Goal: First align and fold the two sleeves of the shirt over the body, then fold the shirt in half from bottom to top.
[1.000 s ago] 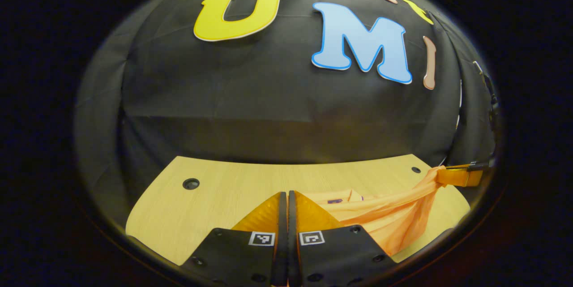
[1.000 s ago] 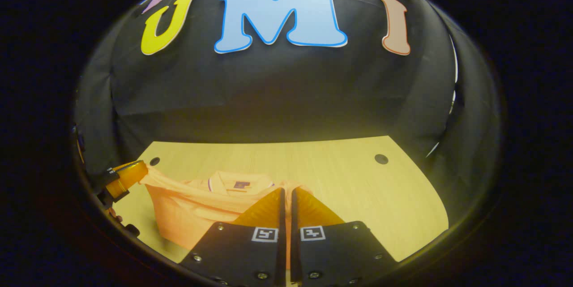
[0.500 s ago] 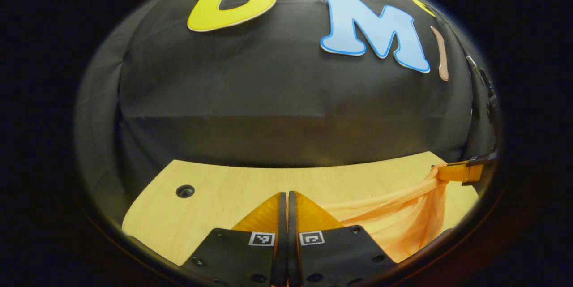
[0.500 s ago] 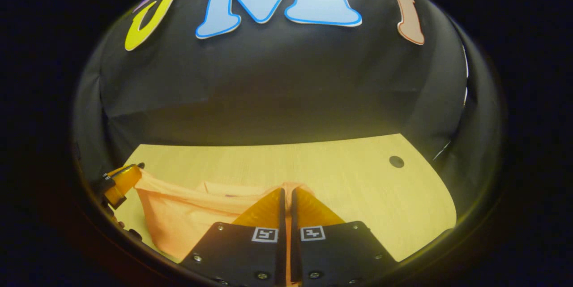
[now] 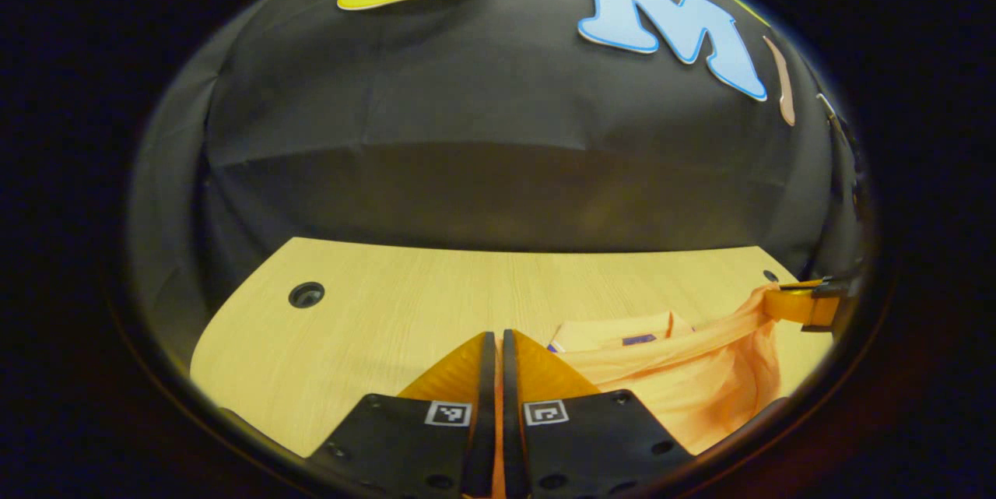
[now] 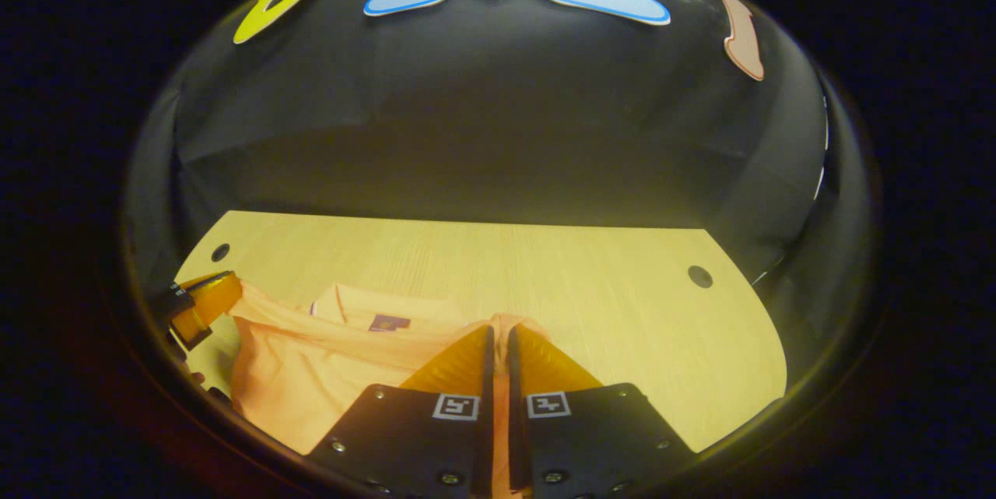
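An orange shirt (image 5: 685, 382) with a collar and a small purple tag lies on the wooden table (image 5: 389, 328). Its near edge is lifted and stretched between the two grippers above the rest of the cloth. My left gripper (image 5: 493, 343) is shut on one end of that edge; the same gripper appears at the left rim of the right gripper view as the other gripper (image 6: 198, 304). My right gripper (image 6: 499, 339) is shut on the other end of the shirt (image 6: 327, 374); it appears at the right rim of the left gripper view (image 5: 801, 304). The collar (image 6: 381, 308) lies flat beyond the raised edge.
The table has round cable holes near its far corners (image 5: 306, 295) (image 6: 699, 276). The black cloth wall rises just behind the table's far edge. Bare wood lies to the left of the shirt in the left gripper view and to the right (image 6: 622, 304) in the right gripper view.
Both grippers have carried the held shirt edge forward toward the collar and tilted down; more table shows, and the collar with its tag is back in sight after being covered half a second ago.
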`<state>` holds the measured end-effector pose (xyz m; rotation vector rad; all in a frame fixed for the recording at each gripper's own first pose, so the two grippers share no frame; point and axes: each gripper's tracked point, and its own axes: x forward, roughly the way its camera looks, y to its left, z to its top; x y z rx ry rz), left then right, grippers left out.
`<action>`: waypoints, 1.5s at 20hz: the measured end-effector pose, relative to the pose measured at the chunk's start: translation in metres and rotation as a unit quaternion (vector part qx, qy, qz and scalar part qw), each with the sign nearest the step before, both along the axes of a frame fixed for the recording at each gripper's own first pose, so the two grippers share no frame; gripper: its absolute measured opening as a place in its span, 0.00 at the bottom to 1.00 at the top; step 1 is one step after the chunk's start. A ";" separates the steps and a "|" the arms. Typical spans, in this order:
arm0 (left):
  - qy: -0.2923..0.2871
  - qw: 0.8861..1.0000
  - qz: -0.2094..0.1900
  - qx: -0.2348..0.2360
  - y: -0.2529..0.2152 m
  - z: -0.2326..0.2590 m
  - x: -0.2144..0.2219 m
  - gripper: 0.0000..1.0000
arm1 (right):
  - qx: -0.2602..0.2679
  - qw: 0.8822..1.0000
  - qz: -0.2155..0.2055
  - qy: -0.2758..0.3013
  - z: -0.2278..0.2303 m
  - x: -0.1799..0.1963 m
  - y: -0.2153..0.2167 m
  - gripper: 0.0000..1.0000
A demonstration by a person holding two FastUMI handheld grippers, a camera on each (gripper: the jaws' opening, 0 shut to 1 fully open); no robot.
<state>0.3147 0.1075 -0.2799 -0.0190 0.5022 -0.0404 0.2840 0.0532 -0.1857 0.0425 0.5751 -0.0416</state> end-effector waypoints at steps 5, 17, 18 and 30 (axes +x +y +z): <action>0.003 0.999 -0.018 0.026 0.002 0.000 -0.013 0.12 | 0.002 1.000 -0.002 0.012 -0.009 -0.013 0.004 0.19; -0.043 0.999 -0.001 0.033 -0.013 0.067 -0.064 0.74 | -0.012 0.999 0.009 -0.029 0.026 -0.057 -0.017 0.34; -0.049 0.998 0.001 0.033 -0.016 0.075 -0.071 0.79 | -0.013 0.999 0.012 -0.041 0.036 -0.064 -0.017 0.34; -0.122 0.992 0.009 0.014 -0.066 0.163 -0.172 0.83 | -0.021 0.982 0.049 -0.184 0.127 -0.163 -0.037 0.34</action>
